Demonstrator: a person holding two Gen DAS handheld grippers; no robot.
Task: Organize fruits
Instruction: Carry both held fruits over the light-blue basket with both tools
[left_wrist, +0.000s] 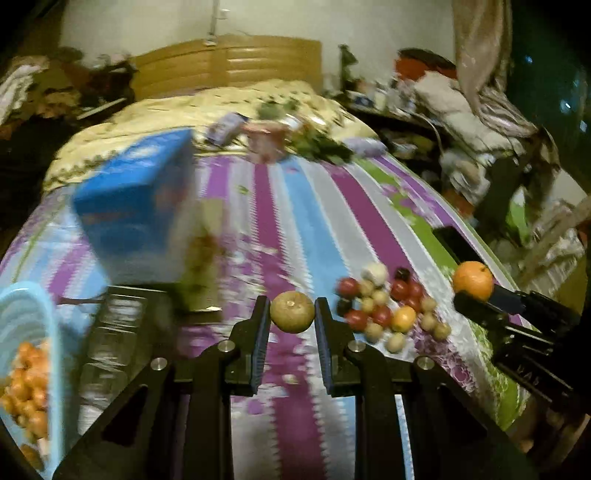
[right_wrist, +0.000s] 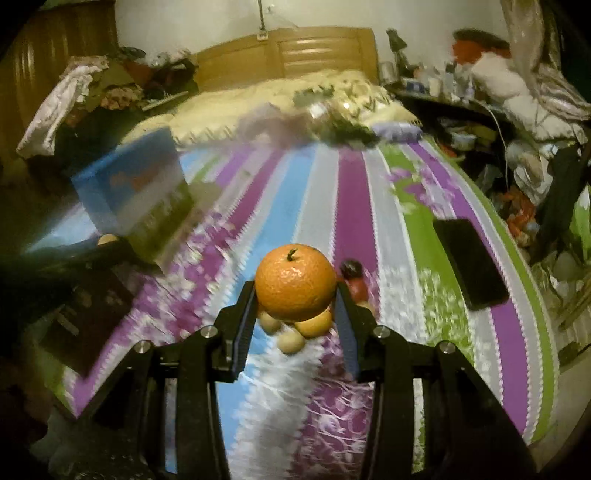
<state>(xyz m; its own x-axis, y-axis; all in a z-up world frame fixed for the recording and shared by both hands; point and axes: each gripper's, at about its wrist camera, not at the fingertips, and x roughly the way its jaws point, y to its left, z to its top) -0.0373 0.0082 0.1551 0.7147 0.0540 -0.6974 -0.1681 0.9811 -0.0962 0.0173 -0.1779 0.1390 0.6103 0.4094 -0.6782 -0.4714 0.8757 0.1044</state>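
Note:
My left gripper (left_wrist: 291, 314) is shut on a small brownish-green round fruit (left_wrist: 291, 312), held above the striped bedspread. My right gripper (right_wrist: 295, 295) is shut on an orange (right_wrist: 295, 282) with a short stem; in the left wrist view that orange (left_wrist: 472, 280) shows at the far right on the right gripper's fingers (left_wrist: 480, 304). A pile of small fruits (left_wrist: 388, 306), red, dark, tan and one yellow-orange, lies on the bed between the two grippers. Part of that pile (right_wrist: 295, 332) peeks out beneath the held orange. A light blue basket (left_wrist: 33, 332) at lower left holds several small orange fruits.
A blue box (left_wrist: 140, 218) stands on the bed to the left, with a clear plastic container (left_wrist: 118, 332) in front of it. A dark phone (right_wrist: 469, 262) lies near the bed's right edge. Clutter and a pink cup (left_wrist: 266, 142) sit farther up the bed.

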